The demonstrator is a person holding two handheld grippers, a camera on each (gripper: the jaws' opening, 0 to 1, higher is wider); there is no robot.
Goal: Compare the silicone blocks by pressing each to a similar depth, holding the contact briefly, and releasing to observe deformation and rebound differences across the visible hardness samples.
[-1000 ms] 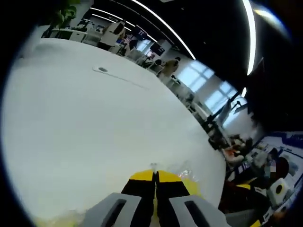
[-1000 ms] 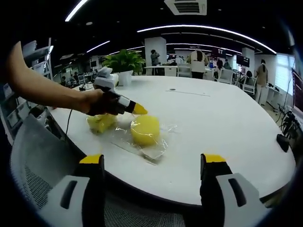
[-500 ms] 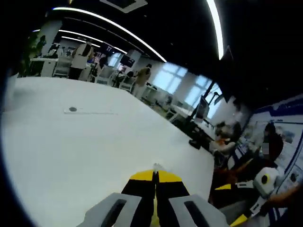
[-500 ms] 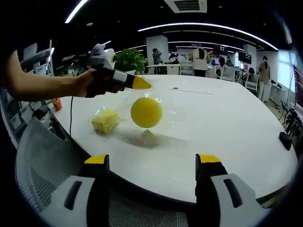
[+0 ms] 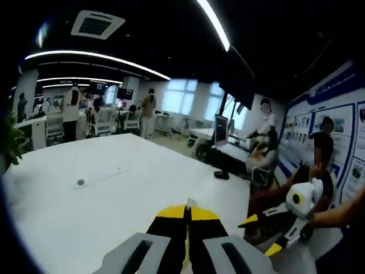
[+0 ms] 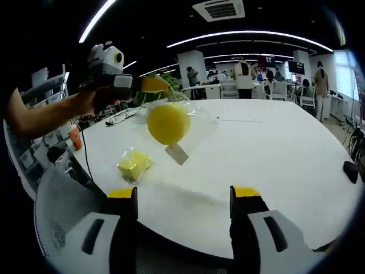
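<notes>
A round yellow silicone block (image 6: 167, 123) hangs in the air inside a clear plastic bag (image 6: 191, 114), well above the white table (image 6: 274, 148). My left gripper (image 6: 155, 84), held by a hand, is shut on the top of that bag; its jaws (image 5: 187, 210) meet on a sliver of clear plastic. A small tag (image 6: 177, 154) dangles under the block. A second, squarish yellow block (image 6: 135, 164) in its own wrap lies on the table near the left edge. My right gripper (image 6: 183, 197) stands open over the near table edge, apart from both blocks, and its yellow tips (image 5: 263, 234) appear low on the right.
A grey mesh chair back (image 6: 60, 211) is at the lower left. An orange cup (image 6: 76, 137) and a black cable (image 6: 85, 162) sit beyond the table's left side. A black object (image 6: 352, 170) lies at the table's right edge. People and desks stand far behind.
My left gripper has lifted the bagged round block from the table up into the air and toward the left. The right gripper has stayed open.
</notes>
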